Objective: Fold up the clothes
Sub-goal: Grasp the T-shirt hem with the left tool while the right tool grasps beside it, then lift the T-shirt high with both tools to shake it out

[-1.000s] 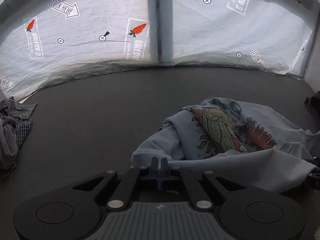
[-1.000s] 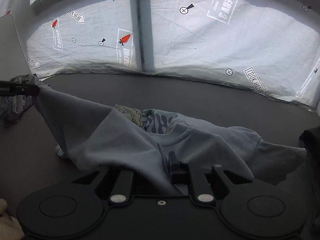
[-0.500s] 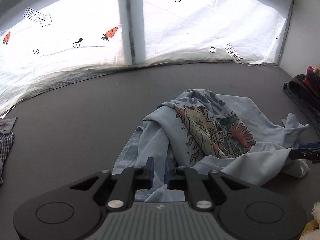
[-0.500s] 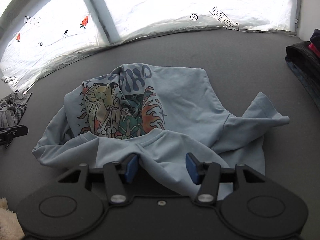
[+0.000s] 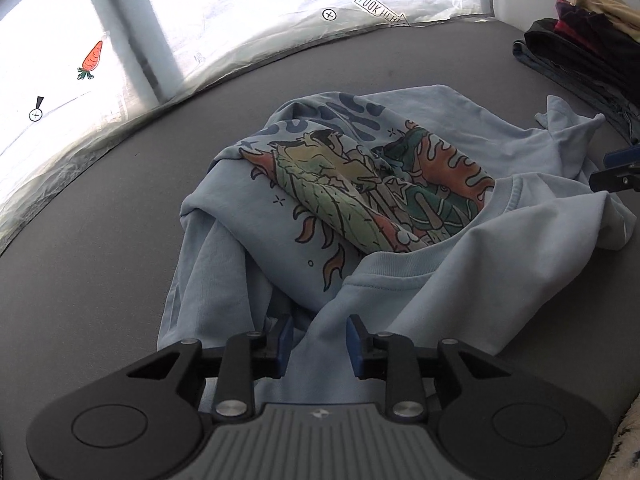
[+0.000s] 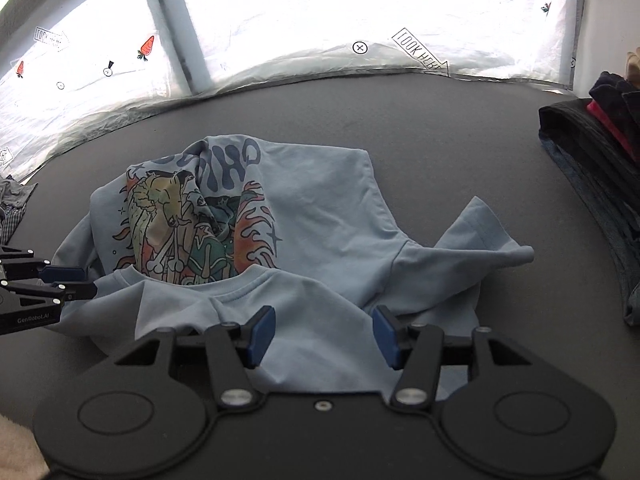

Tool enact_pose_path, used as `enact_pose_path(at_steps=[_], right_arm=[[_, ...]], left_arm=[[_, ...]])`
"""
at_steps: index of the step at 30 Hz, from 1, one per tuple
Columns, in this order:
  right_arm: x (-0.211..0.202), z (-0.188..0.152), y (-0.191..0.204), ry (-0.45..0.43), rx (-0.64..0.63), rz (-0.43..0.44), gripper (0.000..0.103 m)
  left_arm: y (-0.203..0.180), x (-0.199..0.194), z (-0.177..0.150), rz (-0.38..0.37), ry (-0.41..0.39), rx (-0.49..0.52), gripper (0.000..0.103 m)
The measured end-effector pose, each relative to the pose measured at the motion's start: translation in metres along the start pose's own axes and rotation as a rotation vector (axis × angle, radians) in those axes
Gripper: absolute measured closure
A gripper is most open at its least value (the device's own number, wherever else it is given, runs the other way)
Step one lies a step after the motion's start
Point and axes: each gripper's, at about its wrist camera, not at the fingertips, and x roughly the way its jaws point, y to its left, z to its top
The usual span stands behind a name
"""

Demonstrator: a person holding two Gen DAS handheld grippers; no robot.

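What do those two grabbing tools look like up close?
Both are black, with two round discs and silver screws. The left tongs have blue pads and a ribbed grey body. The right tongs have blue pads too. White lettering marks the left one's side.

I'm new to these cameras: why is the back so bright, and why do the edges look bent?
Left wrist view: the white backdrop sheet is blown out by backlight, while the light blue T-shirt stays sharp. Right wrist view: same glare; the fisheye lens curves the edge of the dark grey table and darkens the corners.
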Motion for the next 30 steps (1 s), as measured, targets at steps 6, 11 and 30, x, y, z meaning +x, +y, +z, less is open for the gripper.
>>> enact_pose_path(at_steps=[6, 11, 30], right_arm=[[0.039, -0.004, -0.012, 0.083, -0.058, 0.003, 0.048], [0.056, -0.006, -0.014, 0.121, -0.085, 0.019, 0.045], [-0.032, 0.033, 0.01, -0.313, -0.206, -0.129, 0.098]], left_arm=[[0.005, 0.013, -0.006, -0.073, 0.061, 0.021, 0.064], [0.008, 0.027, -0.007, -0.088, 0.092, -0.032, 0.061], [0.01, -0.043, 0.024, 0.208, -0.24, -0.116, 0.102]])
